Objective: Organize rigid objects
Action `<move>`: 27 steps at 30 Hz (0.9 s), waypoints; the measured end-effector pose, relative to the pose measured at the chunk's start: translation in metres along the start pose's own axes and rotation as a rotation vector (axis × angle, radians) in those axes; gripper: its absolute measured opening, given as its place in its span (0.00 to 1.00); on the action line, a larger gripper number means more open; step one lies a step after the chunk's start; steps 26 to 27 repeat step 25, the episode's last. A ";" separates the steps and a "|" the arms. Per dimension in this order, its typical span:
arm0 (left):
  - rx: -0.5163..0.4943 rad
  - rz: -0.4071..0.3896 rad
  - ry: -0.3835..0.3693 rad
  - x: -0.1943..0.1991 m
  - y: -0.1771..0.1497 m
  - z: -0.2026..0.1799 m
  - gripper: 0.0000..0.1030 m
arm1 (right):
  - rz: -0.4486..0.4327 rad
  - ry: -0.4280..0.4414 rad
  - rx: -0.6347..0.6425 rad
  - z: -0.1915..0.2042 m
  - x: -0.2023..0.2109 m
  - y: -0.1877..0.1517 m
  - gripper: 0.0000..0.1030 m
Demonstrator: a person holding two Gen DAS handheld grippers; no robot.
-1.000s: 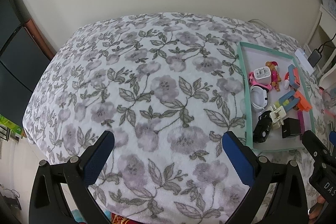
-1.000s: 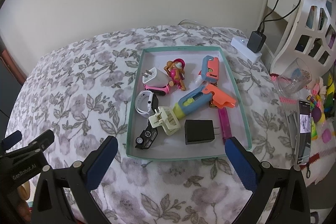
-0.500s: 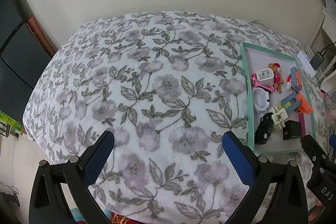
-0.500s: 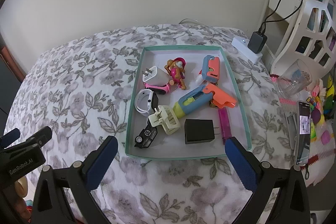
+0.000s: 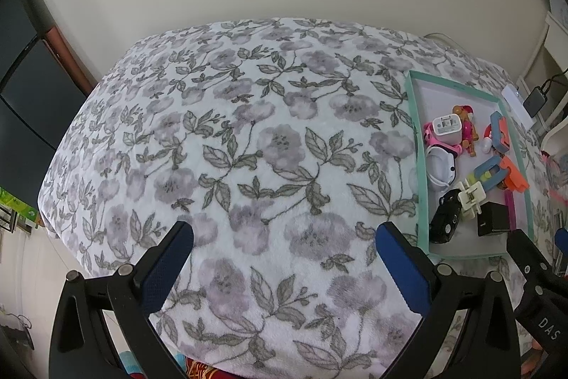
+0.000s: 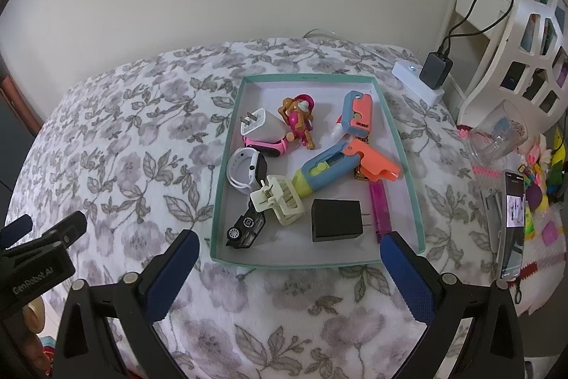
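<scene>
A teal-rimmed tray (image 6: 414, 201) (image 5: 413, 137) lies on the floral blanket and holds several small items: a black charger (image 6: 337, 220), a black toy car (image 6: 246, 227), a cream hair claw (image 6: 280, 199), a blue-and-orange toy gun (image 6: 340, 167), a white watch (image 6: 245, 171), a white plug (image 6: 261, 126) and a dog figure (image 6: 300, 119). My right gripper (image 6: 289, 272) hangs open just in front of the tray's near edge, holding nothing. Over bare blanket to the tray's left, my left gripper (image 5: 284, 263) is open and empty too.
The floral blanket (image 5: 230, 148) covers the whole surface up to a cream wall. Right of the tray sit a power strip with a black adapter (image 6: 435, 70), a clear cup (image 6: 497, 134), a phone (image 6: 513, 222) and colourful toys beside a white shelf (image 6: 532, 23).
Both grippers have drawn back and up a little, so the tray looks slightly smaller and farther. Nothing in the tray has moved, and both sets of fingers stay apart.
</scene>
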State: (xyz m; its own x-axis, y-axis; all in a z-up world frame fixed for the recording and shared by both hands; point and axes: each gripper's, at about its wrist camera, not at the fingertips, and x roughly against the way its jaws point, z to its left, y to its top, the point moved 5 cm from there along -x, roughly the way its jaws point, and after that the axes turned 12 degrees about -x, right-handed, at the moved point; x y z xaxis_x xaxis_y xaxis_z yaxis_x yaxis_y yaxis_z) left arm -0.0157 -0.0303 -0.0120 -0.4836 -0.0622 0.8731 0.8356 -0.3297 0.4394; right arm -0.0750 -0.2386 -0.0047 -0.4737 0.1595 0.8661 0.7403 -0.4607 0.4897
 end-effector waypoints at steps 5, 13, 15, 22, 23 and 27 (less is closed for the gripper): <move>-0.001 -0.001 -0.001 0.001 0.000 0.000 0.99 | -0.001 -0.001 0.003 0.001 0.000 0.000 1.00; -0.002 -0.002 0.000 0.001 -0.001 0.000 0.99 | 0.000 -0.001 0.003 0.001 -0.001 0.000 1.00; -0.002 -0.002 0.001 0.001 -0.001 0.000 0.99 | 0.001 -0.002 0.002 0.001 -0.001 0.000 1.00; -0.002 -0.004 0.010 0.002 -0.001 0.001 0.99 | 0.004 -0.001 0.007 0.001 -0.002 0.000 1.00; -0.002 -0.008 0.015 0.003 0.000 0.002 0.99 | 0.005 -0.001 0.008 0.001 -0.002 -0.001 1.00; -0.002 -0.014 0.013 0.004 0.001 0.002 0.99 | 0.006 -0.001 0.011 0.000 -0.002 -0.001 1.00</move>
